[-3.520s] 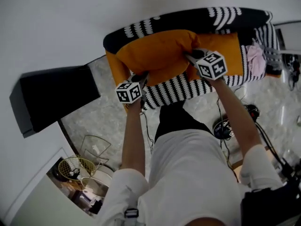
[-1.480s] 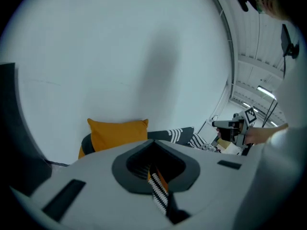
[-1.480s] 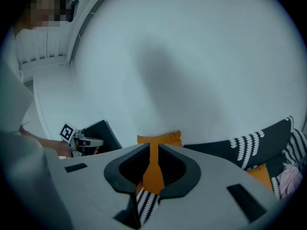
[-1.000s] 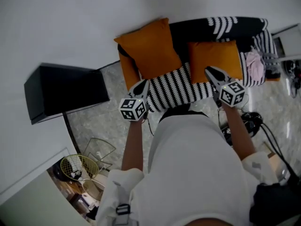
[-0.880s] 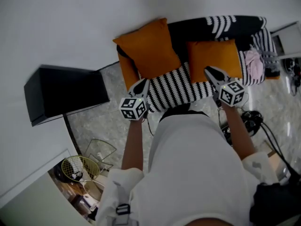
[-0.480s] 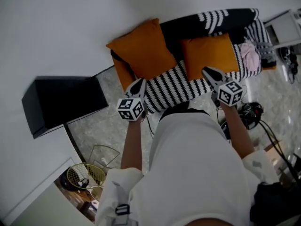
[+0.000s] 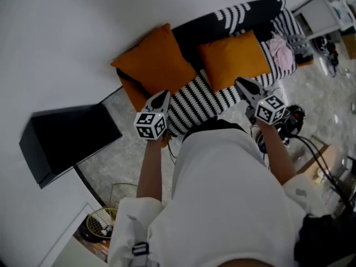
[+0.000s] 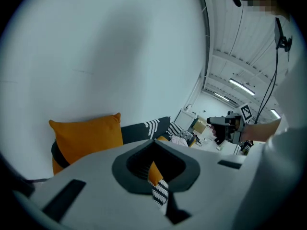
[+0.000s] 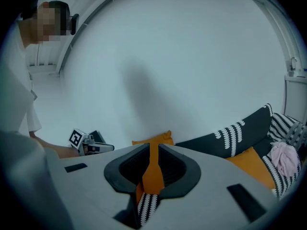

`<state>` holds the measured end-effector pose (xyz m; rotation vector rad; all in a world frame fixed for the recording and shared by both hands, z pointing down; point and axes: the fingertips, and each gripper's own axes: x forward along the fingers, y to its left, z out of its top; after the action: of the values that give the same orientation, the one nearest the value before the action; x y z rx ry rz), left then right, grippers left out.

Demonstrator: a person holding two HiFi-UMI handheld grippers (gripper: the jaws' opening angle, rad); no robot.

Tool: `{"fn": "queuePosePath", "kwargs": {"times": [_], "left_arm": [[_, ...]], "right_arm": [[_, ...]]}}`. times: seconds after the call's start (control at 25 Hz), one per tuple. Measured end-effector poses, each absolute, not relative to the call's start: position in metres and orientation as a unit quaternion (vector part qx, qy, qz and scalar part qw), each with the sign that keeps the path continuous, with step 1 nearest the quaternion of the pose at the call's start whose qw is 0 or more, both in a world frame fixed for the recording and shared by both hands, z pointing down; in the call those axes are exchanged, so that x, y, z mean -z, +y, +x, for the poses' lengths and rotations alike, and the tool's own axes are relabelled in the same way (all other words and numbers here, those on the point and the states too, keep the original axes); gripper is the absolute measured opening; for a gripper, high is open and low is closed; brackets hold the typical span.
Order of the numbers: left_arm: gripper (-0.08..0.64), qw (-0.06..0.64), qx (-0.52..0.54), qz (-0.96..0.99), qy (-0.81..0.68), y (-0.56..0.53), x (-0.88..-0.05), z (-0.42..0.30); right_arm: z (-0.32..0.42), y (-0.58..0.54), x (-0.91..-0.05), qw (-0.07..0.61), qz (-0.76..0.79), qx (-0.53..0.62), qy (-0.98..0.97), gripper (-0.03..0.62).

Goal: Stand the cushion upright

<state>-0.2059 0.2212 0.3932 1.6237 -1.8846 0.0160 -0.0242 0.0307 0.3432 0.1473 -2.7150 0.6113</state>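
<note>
Tongs shut on left gripper (image 7: 162, 95), barely apart on right gripper (image 7: 240, 83), both empty. Back away level, without brushing the upright cushion (image 7: 154, 60) propped against the sofa (image 7: 228, 22).

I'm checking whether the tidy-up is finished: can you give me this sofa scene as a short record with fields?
Black-and-white striped sofa: two cushions on it
Left orange square cushion: standing upright at the sofa's left end
Right orange square cushion: leaning on the backrest
Left hand-held gripper: shut, empty
Right hand-held gripper: jaws a slit apart, empty
</note>
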Motion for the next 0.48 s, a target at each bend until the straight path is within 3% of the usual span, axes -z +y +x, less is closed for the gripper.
{"fn": "queuePosePath", "kwargs": {"times": [0.48], "left_arm": [[0.002, 0.318, -0.002, 0.651, -0.689, 0.2, -0.392, -0.186]], "right_arm": [[0.005, 0.006, -0.331, 0.147, 0.105, -0.206, -0.962, 0.074]]}}
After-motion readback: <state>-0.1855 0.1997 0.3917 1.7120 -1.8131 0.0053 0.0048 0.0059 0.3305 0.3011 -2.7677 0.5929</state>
